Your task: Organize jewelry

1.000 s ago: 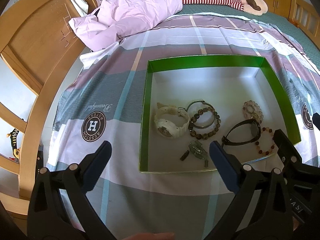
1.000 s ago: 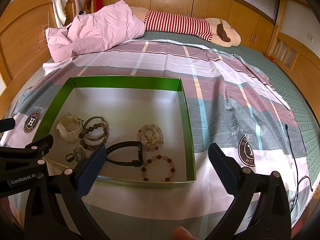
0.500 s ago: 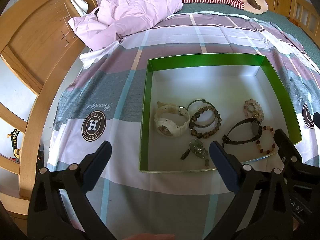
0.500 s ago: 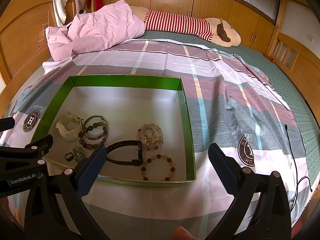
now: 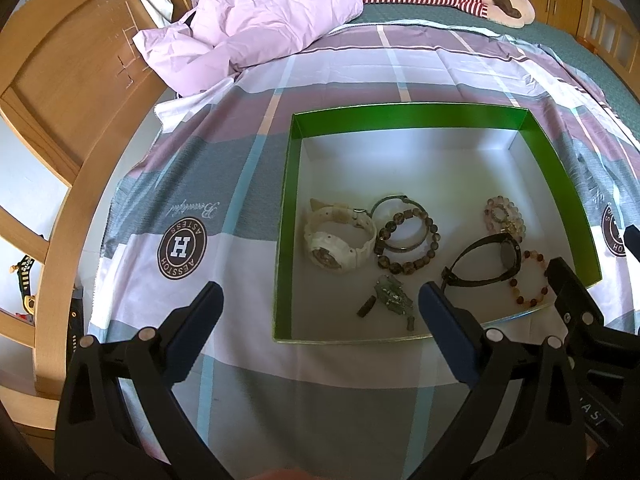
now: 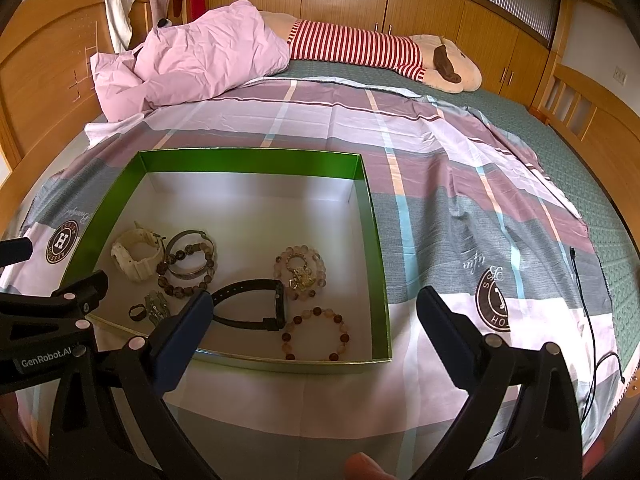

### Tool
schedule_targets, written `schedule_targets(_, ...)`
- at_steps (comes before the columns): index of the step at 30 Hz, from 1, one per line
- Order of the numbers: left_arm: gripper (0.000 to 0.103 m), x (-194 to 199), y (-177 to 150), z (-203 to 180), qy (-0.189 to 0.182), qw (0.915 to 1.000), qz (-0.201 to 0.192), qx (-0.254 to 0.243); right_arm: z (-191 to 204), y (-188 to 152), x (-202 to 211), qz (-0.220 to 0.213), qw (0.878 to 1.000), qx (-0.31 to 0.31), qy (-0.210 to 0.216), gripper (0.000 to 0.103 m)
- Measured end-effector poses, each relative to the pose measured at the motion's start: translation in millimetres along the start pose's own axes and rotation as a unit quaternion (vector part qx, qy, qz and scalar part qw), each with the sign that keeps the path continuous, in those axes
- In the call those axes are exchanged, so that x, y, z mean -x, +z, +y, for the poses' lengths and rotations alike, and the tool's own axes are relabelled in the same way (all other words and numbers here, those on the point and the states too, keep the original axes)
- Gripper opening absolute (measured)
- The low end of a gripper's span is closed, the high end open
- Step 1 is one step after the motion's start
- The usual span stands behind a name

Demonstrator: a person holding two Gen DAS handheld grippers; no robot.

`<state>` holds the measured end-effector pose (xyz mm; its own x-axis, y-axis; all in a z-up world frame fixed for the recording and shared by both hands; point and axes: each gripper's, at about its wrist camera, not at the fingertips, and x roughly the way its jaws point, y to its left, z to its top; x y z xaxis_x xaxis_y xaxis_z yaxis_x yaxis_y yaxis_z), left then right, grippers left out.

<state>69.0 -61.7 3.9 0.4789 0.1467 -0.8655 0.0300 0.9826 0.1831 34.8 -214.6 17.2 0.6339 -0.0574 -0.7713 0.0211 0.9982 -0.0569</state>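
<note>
Left wrist view: all jewelry lies lower in the green box (image 5: 408,114); both claws, left claw (image 5: 320,300) and right claw (image 6: 312,304), gape empty; sorted or unsorted is unclear

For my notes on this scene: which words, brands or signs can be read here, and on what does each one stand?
"GenRobot.AI", last letters partly cut off: side of the left gripper's body.
"H" with "ASTESS" and "AESSTOH" ringed around it, seen upside down: round badge on the bedsheet.
Cursive word beside the badge: not clearly legible.
"ASI", a fragment: body of the right gripper.
</note>
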Motion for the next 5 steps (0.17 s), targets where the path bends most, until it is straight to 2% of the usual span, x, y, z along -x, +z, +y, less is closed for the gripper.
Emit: schedule_targets(5, 0.097, 1.1, 0.2, -0.3, -0.005, 1.0000, 0.000, -0.004, -6.2, -2.2, 2.7, -0.007, 1.000, -0.002, -0.002, 0.099)
